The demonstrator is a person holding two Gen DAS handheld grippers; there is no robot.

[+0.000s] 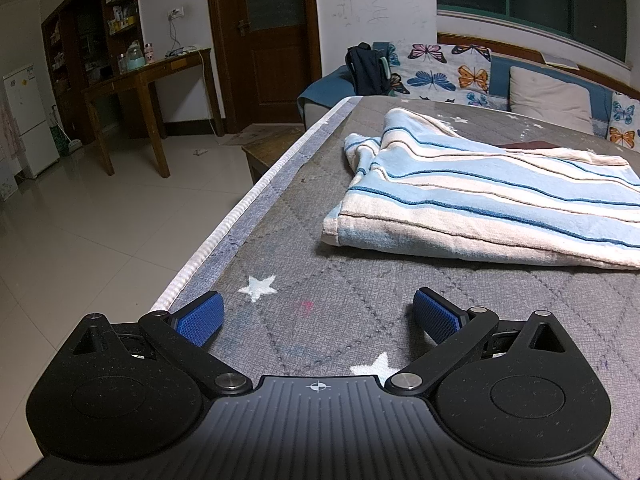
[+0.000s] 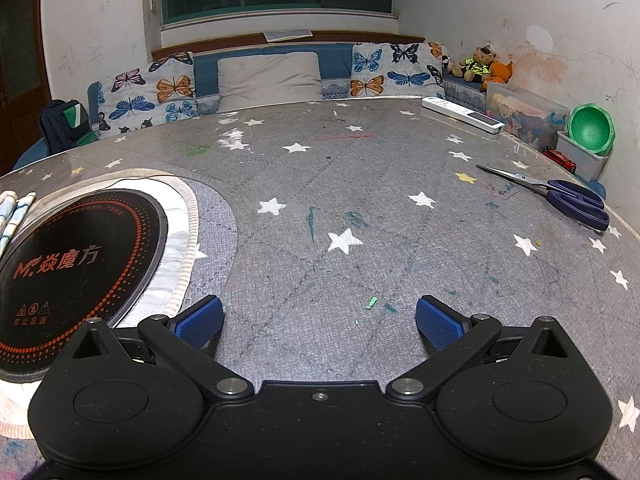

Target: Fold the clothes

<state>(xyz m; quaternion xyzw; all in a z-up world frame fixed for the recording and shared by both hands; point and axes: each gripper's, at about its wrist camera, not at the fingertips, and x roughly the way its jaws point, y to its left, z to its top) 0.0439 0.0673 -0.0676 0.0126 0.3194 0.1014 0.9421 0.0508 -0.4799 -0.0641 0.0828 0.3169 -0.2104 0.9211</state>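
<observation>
The striped cloth (image 1: 480,196), pale blue and cream with thin dark blue lines, lies folded in a loose flat stack on the grey star-patterned counter (image 1: 304,248), filling the right centre of the left wrist view; its near hem runs across the middle right of the frame and its far end is rumpled upward. A small edge of the same striped cloth shows at the far left of the right wrist view, touching the rim of a black round induction cooktop (image 2: 76,264) that sits in a circular cut-out in the lower left of that frame. The left gripper (image 1: 318,316) sits low at the bottom of its frame, its blue fingers (image 1: 202,320) spread wide with nothing between them, near the cloth's near hem but apart from it. The right gripper (image 2: 320,320) likewise has its fingers (image 2: 440,322) wide apart and empty above bare counter. In the right of that view lie blue-handled scissors (image 2: 560,196), and further back a white remote (image 2: 464,114) near a clear toy box (image 2: 524,114) and a green bowl (image 2: 591,128).
</observation>
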